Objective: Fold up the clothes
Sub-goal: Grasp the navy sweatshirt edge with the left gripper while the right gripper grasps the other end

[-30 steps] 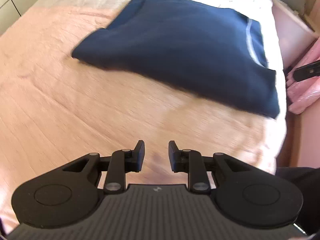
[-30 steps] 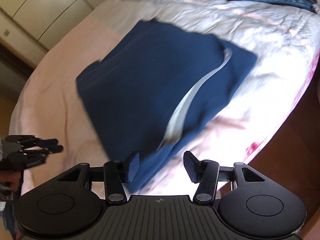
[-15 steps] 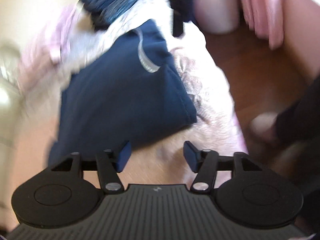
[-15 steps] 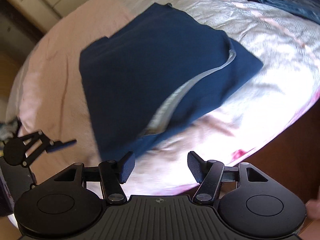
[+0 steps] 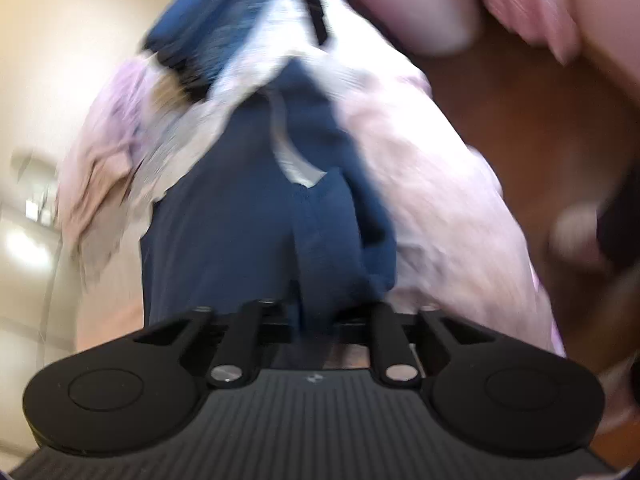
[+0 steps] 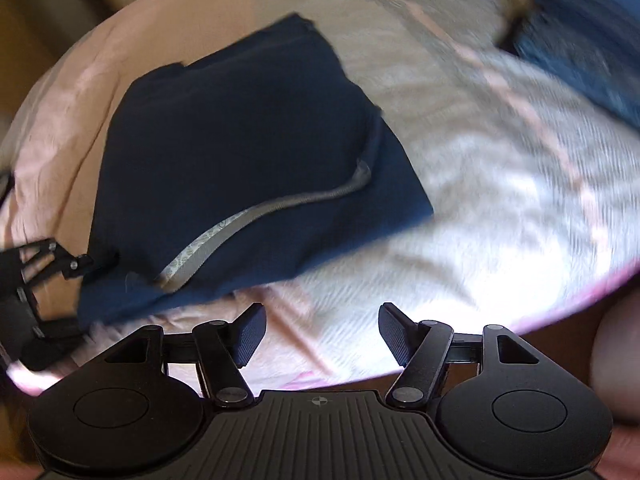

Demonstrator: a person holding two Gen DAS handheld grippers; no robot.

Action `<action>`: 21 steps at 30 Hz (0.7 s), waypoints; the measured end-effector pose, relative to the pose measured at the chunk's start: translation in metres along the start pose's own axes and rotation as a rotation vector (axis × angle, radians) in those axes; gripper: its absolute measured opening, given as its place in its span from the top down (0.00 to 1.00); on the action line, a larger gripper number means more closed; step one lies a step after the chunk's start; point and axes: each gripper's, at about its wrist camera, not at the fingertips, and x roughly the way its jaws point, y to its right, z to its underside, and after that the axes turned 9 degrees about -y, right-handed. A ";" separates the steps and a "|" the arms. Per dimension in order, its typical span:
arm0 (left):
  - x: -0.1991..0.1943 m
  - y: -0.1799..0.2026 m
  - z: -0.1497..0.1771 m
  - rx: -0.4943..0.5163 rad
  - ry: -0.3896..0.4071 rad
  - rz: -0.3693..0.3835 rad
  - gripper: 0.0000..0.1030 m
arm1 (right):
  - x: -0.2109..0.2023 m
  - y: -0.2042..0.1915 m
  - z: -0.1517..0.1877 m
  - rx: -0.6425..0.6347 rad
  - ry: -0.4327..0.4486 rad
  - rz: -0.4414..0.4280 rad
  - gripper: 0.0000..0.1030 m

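Note:
A folded navy garment with a grey neck band lies on the pale pink bed cover. In the left wrist view the garment's near corner lies between the fingers of my left gripper, whose tips are hidden by the cloth. In the right wrist view my left gripper sits at the garment's near left corner. My right gripper is open and empty, just in front of the garment's near edge, above the bed cover.
A stack of folded blue clothes lies at the far right of the bed; it also shows in the left wrist view. Pink fabric hangs beside the bed. Brown wooden floor runs along the bed's right side.
My left gripper has swung round to the garment's corner and pushed onto it; the cloth now lies between its fingers. My right gripper has drawn back a little and stays open.

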 end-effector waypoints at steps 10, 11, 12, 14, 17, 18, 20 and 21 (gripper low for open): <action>-0.027 -0.114 -0.001 -0.522 -0.019 0.127 0.92 | 0.030 -0.081 0.007 -0.852 0.137 0.228 0.18; -0.030 -0.115 0.001 -0.522 -0.018 0.127 0.92 | 0.036 -0.086 0.010 -0.927 0.165 0.258 0.18; -0.030 -0.116 0.000 -0.518 -0.015 0.127 0.92 | 0.042 -0.090 0.012 -0.994 0.202 0.284 0.18; -0.034 -0.113 0.001 -0.498 -0.013 0.125 0.92 | 0.053 -0.097 0.014 -1.085 0.282 0.311 0.18; -0.036 -0.104 0.000 -0.449 -0.016 0.121 0.92 | 0.071 -0.098 0.014 -1.160 0.380 0.347 0.18; -0.036 -0.100 0.001 -0.440 -0.020 0.123 0.92 | 0.078 -0.095 0.012 -1.176 0.395 0.371 0.18; -0.035 -0.093 0.000 -0.413 -0.026 0.122 0.92 | 0.087 -0.081 0.006 -1.197 0.399 0.412 0.18; -0.033 -0.089 -0.001 -0.394 -0.029 0.118 0.92 | 0.091 -0.072 0.002 -1.199 0.388 0.442 0.22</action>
